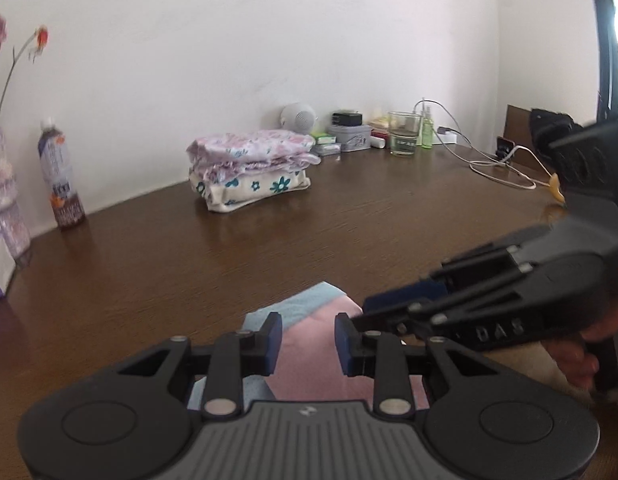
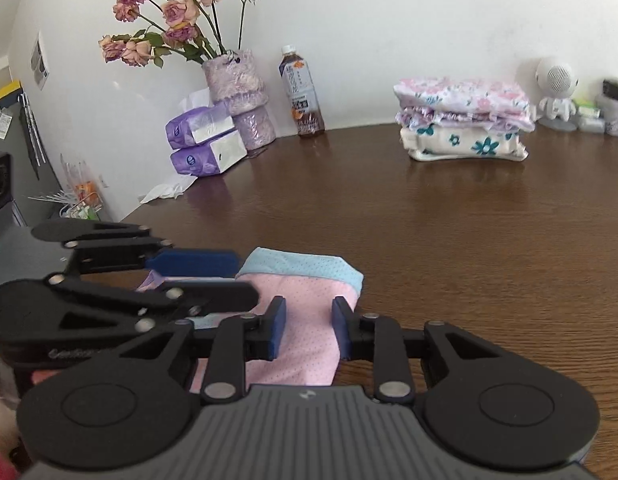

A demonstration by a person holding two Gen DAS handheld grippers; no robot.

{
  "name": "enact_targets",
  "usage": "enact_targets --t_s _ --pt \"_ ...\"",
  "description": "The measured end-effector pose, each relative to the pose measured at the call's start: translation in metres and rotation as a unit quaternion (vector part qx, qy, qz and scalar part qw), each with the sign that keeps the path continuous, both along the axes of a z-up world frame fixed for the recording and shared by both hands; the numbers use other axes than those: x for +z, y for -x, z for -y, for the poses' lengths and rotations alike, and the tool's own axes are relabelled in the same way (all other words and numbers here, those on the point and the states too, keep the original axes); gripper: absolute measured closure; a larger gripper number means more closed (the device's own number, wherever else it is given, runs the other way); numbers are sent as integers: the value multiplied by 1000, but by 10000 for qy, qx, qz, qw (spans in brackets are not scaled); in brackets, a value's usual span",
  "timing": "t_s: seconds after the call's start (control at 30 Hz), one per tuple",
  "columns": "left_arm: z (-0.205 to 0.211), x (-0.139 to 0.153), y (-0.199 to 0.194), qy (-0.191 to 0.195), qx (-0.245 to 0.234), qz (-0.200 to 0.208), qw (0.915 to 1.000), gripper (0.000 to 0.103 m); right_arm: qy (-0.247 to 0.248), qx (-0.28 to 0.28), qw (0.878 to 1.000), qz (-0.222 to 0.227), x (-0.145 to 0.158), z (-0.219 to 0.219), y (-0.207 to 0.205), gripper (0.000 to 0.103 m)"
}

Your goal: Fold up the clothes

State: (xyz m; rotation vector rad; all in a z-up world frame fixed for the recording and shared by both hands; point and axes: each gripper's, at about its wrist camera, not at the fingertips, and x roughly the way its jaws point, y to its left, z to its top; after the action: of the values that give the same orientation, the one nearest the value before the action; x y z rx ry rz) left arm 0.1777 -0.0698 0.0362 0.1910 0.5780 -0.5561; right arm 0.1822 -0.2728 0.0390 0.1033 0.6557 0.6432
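Observation:
A small pink garment [image 1: 309, 376] with a light blue band [image 2: 301, 266] lies flat on the brown table [image 1: 349, 220] near its front edge. My left gripper [image 1: 309, 342] is open just above it, and pink cloth shows in the gap between the blue pads. My right gripper [image 2: 308, 328] is open over the same garment in the same way. The two grippers sit close together: the right gripper [image 1: 363, 310] comes in from the right in the left wrist view, and the left gripper [image 2: 245, 279] comes in from the left in the right wrist view. Neither pinches the fabric.
A stack of folded floral clothes [image 1: 249, 168] [image 2: 465, 120] sits at the back by the wall. A tea bottle [image 2: 301, 92], a vase of flowers [image 2: 237, 96] and tissue packs [image 2: 205, 144] stand back left. A glass [image 1: 405, 132], boxes and a white cable [image 1: 497, 168] lie back right.

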Motion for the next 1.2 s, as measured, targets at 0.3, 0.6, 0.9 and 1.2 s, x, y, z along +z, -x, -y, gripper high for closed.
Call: enact_targets --t_s 0.3,0.6,0.9,1.2 --pt "-18 -9 -20 303 229 -303 9988 80 -77 -116 9998 -118 -5 3 -10 78" --pt "-55 7 36 741 -526 -70 9958 64 -66 285 9994 185 19 20 31 72" --pt "-39 -16 92 -450 -1369 85 9895 66 1177 1046 9856 609 15 -5 82 63" --pt "-21 -27 88 -994 -1319 351 9856 93 1725 1255 9710 1081 10 -17 106 57"
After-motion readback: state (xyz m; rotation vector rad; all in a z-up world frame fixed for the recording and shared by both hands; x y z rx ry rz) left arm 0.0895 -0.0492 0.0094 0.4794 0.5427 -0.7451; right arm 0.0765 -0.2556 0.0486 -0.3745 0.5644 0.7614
